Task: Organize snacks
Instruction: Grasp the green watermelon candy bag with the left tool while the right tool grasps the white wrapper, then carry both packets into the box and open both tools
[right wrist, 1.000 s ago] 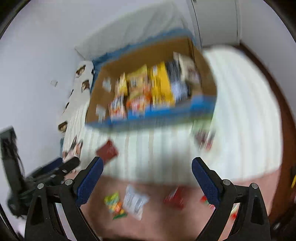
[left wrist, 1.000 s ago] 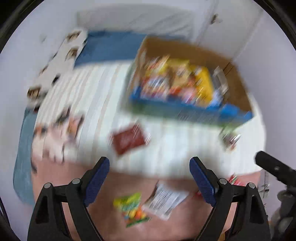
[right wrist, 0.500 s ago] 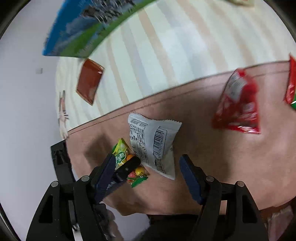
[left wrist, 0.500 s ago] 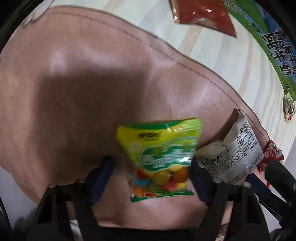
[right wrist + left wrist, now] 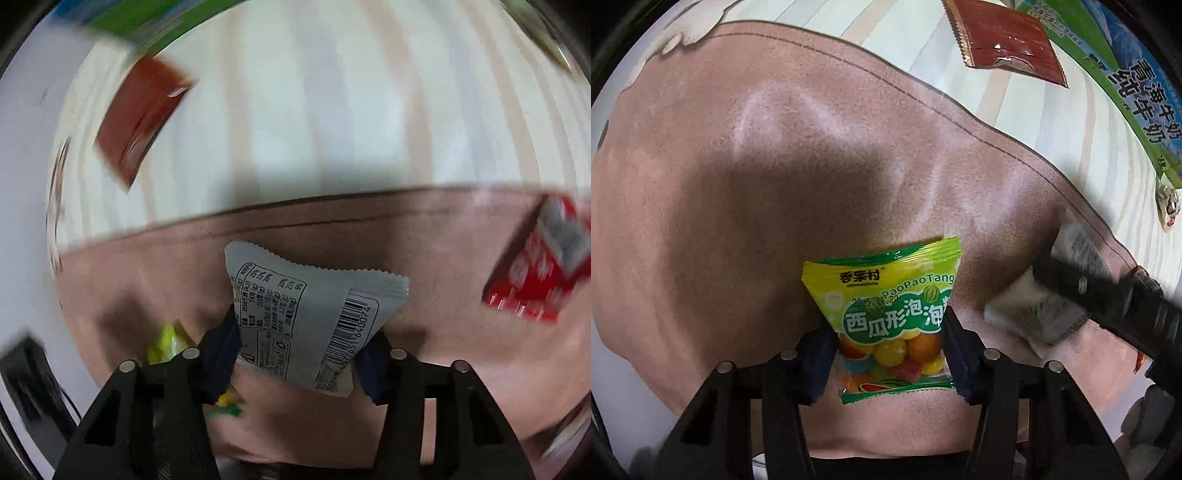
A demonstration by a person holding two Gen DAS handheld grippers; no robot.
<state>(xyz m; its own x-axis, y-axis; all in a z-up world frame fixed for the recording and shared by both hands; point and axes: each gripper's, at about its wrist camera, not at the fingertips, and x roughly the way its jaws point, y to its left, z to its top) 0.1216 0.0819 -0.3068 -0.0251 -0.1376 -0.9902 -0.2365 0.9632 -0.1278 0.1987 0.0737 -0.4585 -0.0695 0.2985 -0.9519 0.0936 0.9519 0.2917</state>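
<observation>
A green candy bag (image 5: 886, 314) lies on a pink blanket (image 5: 738, 166), the left tongs (image 5: 886, 358) closed against both its sides. Just beside it, the right tongs (image 5: 295, 354) pinch a white packet (image 5: 306, 317). A brown packet (image 5: 1008, 40) and a box (image 5: 1126, 85) lie further off on the bed. Both grips sit low on slick wrappers, so either could slip out when lifted.

Left gripper (image 5: 889, 353), right gripper (image 5: 299, 343): fingers narrowed, gripping.
</observation>
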